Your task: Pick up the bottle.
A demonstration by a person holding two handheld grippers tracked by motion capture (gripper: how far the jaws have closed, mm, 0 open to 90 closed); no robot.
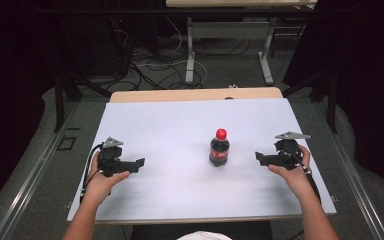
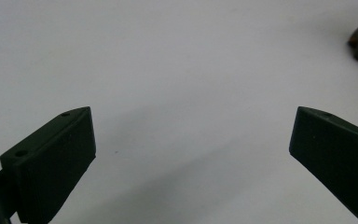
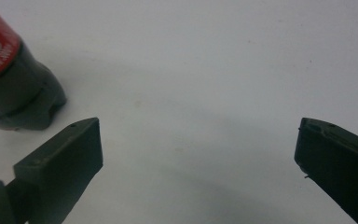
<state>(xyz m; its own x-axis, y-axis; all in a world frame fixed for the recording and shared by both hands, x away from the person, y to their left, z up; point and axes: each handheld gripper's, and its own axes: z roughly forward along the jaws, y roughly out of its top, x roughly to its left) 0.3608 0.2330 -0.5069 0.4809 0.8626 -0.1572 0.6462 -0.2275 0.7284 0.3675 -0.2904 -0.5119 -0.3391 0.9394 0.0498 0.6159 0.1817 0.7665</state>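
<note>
Table [image 1: 180,190]: we are seeing its white top lying under both hands, with a wooden edge showing at the far side.
Left gripper [image 1: 139,163]: we are holding it low over the table's left part, jaws standing wide apart with nothing between them, well apart from the bottle.
Right gripper [image 1: 258,158]: we are holding it at the table's right, jaws wide apart and empty, pointing toward the bottle.
Bottle [image 1: 219,148]: it is standing upright mid-table with dark drink, red label and red cap, nearer the right gripper.
</note>
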